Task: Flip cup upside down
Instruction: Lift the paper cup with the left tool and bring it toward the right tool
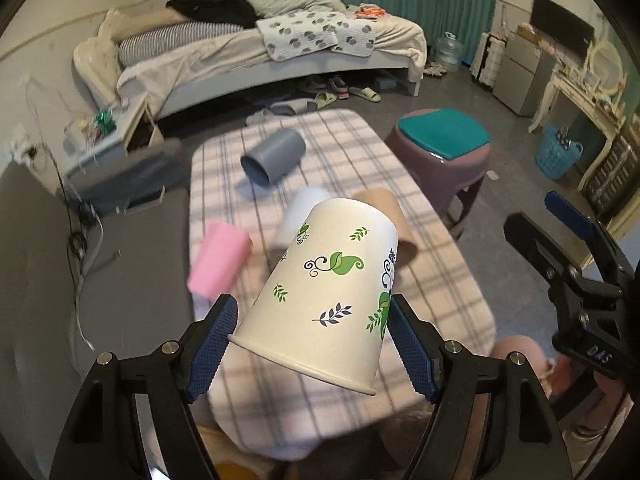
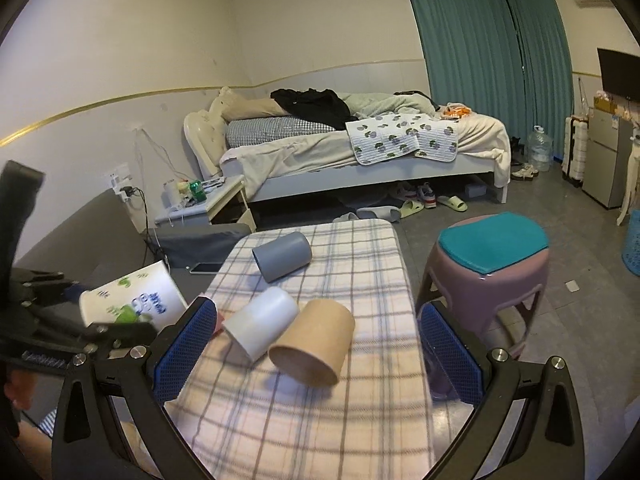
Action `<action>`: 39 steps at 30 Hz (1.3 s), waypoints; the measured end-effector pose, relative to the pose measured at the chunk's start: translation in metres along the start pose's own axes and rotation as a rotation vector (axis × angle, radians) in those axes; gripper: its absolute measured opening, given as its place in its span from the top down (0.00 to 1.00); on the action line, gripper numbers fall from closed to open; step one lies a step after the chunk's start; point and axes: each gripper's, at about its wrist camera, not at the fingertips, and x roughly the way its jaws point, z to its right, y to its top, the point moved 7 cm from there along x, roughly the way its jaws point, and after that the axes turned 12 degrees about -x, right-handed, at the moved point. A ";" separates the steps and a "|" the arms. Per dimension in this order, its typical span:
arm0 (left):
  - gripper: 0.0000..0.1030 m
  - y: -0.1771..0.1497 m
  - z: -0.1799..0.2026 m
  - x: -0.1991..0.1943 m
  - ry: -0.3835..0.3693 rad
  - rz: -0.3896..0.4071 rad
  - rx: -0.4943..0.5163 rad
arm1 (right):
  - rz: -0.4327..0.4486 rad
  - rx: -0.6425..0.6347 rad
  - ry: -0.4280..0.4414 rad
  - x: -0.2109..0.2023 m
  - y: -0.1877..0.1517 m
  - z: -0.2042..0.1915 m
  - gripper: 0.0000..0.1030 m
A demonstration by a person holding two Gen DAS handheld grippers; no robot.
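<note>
Left tongs [image 1: 310, 354] clamped on the white leaf-printed paper cup [image 1: 320, 300], blue ribbed pads [image 1: 212, 352] pressing both sides near the rolled rim. The cup is lifted above the checked-cloth surface [image 1: 352, 148], long axis tilted, open mouth toward the camera and down, closed base pointing away and up. Right tongs [image 2: 316, 344] spread wide, gripping nothing, hovering over the surface. Below them, on their sides: a smooth white plastic cup [image 2: 262, 328] touching a tan cardboard cup [image 2: 314, 344]. Farther off, a grey cylindrical cup [image 2: 282, 256]; a pink cup [image 1: 220, 264], blurred, to the left.
</note>
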 end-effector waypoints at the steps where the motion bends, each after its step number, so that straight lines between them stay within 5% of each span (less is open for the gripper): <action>1: 0.24 -0.006 0.000 0.003 -0.002 -0.008 -0.016 | -0.005 -0.001 -0.005 -0.004 -0.003 -0.001 0.00; 10: 0.24 -0.078 0.007 0.080 0.011 -0.012 -0.211 | -0.129 -0.003 -0.043 0.005 -0.053 0.004 0.00; 15: 0.24 -0.091 -0.003 0.114 0.043 -0.040 -0.233 | -0.198 -0.015 -0.040 0.025 -0.077 0.007 0.00; 18: 0.21 -0.090 -0.009 0.120 -0.002 -0.052 -0.276 | -0.227 -0.008 -0.033 0.037 -0.086 0.010 0.00; 29: 0.16 -0.077 -0.012 0.108 0.006 -0.018 -0.225 | -0.249 0.015 -0.018 0.053 -0.091 0.008 0.00; 34: 0.16 -0.061 -0.021 0.075 -0.004 0.064 -0.226 | -0.260 0.008 -0.017 0.051 -0.086 0.002 0.00; 39: 0.16 -0.051 -0.051 0.042 0.030 0.136 -0.204 | -0.364 0.034 0.003 0.061 -0.083 -0.012 0.00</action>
